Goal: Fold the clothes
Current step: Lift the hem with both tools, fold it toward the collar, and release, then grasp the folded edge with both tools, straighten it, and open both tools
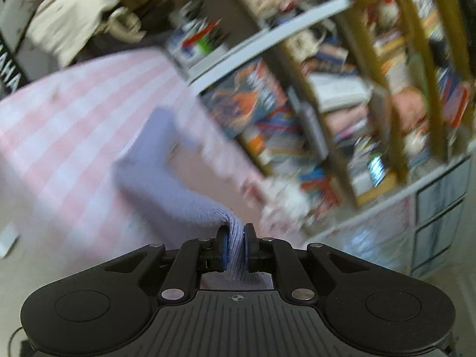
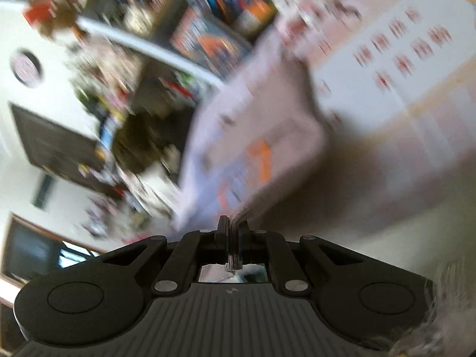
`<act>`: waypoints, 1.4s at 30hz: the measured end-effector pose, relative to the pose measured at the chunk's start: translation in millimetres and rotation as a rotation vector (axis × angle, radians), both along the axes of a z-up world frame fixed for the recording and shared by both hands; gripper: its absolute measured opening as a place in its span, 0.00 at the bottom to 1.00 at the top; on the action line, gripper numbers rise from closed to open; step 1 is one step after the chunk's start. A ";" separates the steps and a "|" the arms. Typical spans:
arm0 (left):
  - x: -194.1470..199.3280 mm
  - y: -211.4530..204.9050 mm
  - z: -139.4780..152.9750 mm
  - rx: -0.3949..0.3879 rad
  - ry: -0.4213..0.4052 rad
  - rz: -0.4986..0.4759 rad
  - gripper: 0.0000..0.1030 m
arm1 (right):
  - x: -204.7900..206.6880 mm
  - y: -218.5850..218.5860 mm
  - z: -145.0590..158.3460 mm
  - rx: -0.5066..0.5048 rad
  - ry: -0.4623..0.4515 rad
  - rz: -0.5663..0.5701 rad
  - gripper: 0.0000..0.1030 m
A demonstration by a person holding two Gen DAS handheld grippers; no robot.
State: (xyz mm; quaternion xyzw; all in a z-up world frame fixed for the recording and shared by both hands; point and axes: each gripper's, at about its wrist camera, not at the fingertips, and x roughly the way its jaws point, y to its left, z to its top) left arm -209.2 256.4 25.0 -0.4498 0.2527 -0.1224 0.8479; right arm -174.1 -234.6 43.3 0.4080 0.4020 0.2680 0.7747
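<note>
A pale lilac garment hangs stretched above the pink checked bed cover. My left gripper is shut on a bunched ribbed edge of it, and the cloth runs away to the upper left. In the right wrist view the same lilac garment shows an orange print and spreads out ahead, blurred by motion. My right gripper is shut on another edge of it, with the fabric pinched between the jaws.
A white shelf unit packed with books and toys fills the right of the left wrist view. Beige cloth lies at the bed's far end. A dark screen hangs on the wall. Both views are motion-blurred.
</note>
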 end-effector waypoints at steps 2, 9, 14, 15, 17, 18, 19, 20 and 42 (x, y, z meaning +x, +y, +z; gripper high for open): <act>19.0 4.1 9.2 -0.013 -0.046 0.015 0.08 | 16.7 -1.7 11.2 0.071 -0.044 -0.050 0.05; 97.4 16.6 4.4 -0.029 -0.055 0.020 0.09 | 81.3 8.0 23.2 0.112 -0.102 -0.152 0.05; 146.8 25.4 -10.7 -0.027 -0.009 -0.009 0.09 | 122.5 21.9 15.8 0.060 -0.098 -0.206 0.05; 156.3 26.6 -14.7 -0.021 0.005 -0.014 0.09 | 130.6 24.4 12.8 0.052 -0.096 -0.218 0.05; 175.0 27.3 -23.6 -0.002 0.043 -0.022 0.09 | 149.2 28.2 5.2 0.037 -0.076 -0.241 0.05; 183.5 27.6 -28.3 0.007 0.063 -0.026 0.09 | 158.5 30.3 0.7 0.028 -0.064 -0.251 0.05; 190.8 27.9 -33.3 0.015 0.083 -0.030 0.09 | 165.9 32.3 -4.1 0.013 -0.051 -0.258 0.05; 198.3 28.3 -38.5 0.021 0.104 -0.033 0.09 | 173.5 34.6 -9.2 -0.002 -0.038 -0.265 0.05; 220.5 3.1 -44.8 0.733 0.143 -0.217 0.54 | 217.5 87.5 -38.6 -0.730 -0.146 -0.124 0.48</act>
